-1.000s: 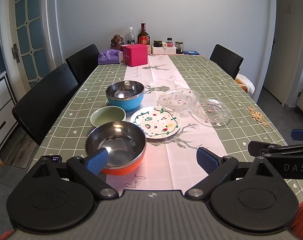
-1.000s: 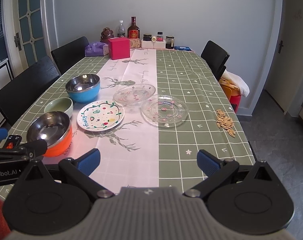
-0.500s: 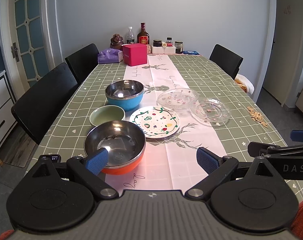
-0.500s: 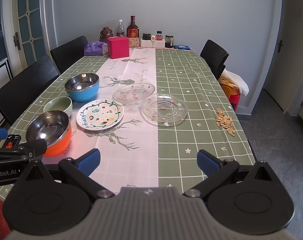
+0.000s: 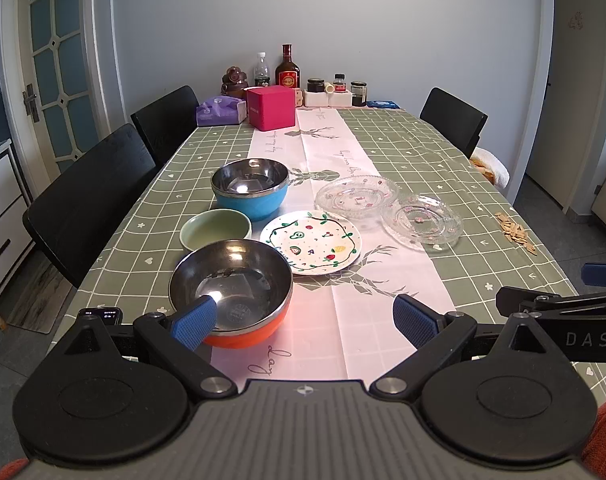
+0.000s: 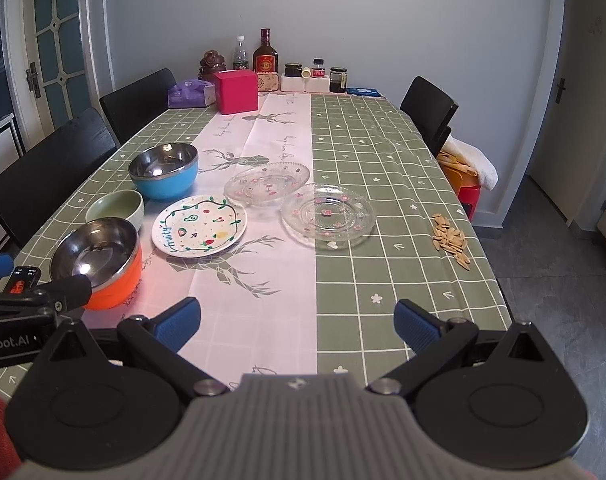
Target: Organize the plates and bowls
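Glossy metal orange bowl (image 5: 239, 300); 2 clear glass plates (image 5: 422, 222).

"Fruity" on plate (image 6: 199, 226); "Robot.AI", "DAS" on tongs

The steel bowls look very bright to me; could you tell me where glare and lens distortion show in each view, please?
Left wrist view: a hot glare spot sits inside the orange bowl, a softer one in the blue bowl, and the door frame bows. Right wrist view: both bowls glint, and the room edges curve.

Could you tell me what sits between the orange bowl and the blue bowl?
A small green bowl sits between the orange bowl and blue bowl, clearest in the left wrist view.
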Demonstrator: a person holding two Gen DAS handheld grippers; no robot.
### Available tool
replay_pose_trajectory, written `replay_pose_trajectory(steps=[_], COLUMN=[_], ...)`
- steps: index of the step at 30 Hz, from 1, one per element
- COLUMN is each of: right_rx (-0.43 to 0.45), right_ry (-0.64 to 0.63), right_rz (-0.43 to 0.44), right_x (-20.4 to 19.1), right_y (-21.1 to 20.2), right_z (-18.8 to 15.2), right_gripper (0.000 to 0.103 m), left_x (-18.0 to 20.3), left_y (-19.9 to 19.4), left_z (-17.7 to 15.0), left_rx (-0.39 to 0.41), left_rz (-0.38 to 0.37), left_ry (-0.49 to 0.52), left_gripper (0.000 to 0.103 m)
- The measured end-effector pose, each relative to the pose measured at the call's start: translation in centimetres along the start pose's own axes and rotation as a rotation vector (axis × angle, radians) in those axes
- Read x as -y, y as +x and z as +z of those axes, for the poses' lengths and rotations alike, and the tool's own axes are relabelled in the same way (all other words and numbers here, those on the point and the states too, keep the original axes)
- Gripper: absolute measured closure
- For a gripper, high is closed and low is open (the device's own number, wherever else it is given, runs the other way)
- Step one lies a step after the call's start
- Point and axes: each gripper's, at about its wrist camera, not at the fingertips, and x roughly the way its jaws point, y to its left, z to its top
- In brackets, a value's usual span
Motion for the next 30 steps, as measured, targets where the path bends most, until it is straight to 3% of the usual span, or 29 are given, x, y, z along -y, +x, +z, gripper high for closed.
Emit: replay_pose_trajectory(steps=[17,21,23,25,27,29,30], right_rx=[-0.006,0.036,0.054,0.036,0.023,-0.005,-0.010], right_ry=[-0.002,0.008,0.001,-0.006,-0.010,-0.008,0.000], right_rz=[0.002,0.057,0.084,0.101,0.130,0.146,0.162], right_x=[-0.1,0.3,0.5,0.5,0.5,0.4,0.4], right_y=[0.4,1.4,2.2,3.5,4.8,6.2,6.8], right_z=[-0.1,-0.6,-0.8,-0.5,-0.2,0.2,0.3], right_gripper=[0.003,0.003,0.003,0.003,0.012,0.033,0.035], left_x=[-0.1,-0.5,-0.8,-0.9,-0.9,-0.9,-0.9], left_y=[0.5,1.6,2.4,3.4,4.6,5.8,6.4], left_z=[-0.1,0.1,0.2,0.4,0.8,1.1,1.3], left_rx=[-0.008,0.000,0.001,-0.007,-0.021,-0.041,-0.048], left_rz=[-0.003,-0.023,-0.042,-0.068,-0.112,-0.141,-0.158], left_ry=[-0.006,-0.024,-0.041,-0.055,-0.048,-0.045,-0.049], left_gripper=[0.000,0.000,0.010,0.029,0.042,0.055,0.062])
